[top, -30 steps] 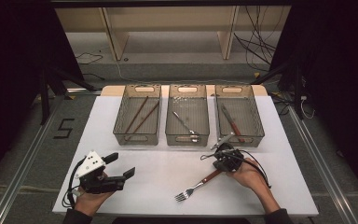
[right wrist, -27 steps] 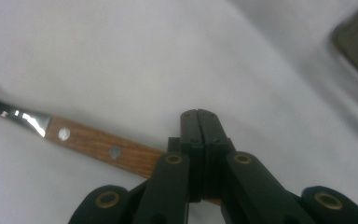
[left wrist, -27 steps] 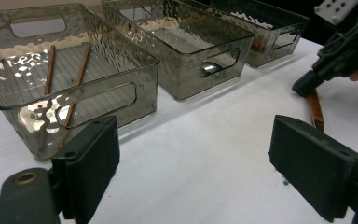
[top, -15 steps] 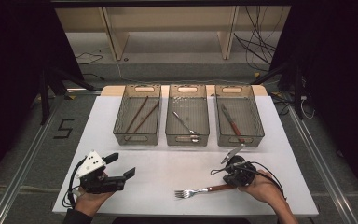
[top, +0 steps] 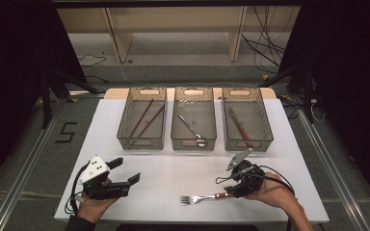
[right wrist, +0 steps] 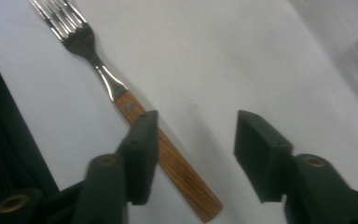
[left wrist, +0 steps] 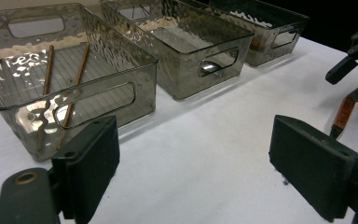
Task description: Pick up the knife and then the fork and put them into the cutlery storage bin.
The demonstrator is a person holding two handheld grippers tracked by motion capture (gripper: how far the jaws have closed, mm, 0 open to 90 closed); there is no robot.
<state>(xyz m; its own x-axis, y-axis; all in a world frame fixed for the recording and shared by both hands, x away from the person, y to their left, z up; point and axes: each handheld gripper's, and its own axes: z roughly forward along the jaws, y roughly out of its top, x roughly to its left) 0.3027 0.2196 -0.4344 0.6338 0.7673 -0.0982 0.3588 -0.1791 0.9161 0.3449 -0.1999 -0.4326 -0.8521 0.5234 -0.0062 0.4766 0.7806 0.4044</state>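
Three trays (top: 142, 139) line the counter's (top: 164, 168) far side, apparently sorting cutlery by kind. Nearer, the fork (top: 200, 198) lies flat on the counter, its wooden handle beside the right tool (right wrist: 193, 140), whose jaws gape, empty. Left tool (left wrist: 193, 154) waits open.

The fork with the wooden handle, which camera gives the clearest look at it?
The right gripper view: the fork lies close up, tines, metal neck and wooden handle all plain, beside the open right gripper. The high view shows it small on the table. The left gripper view catches just part of its handle.
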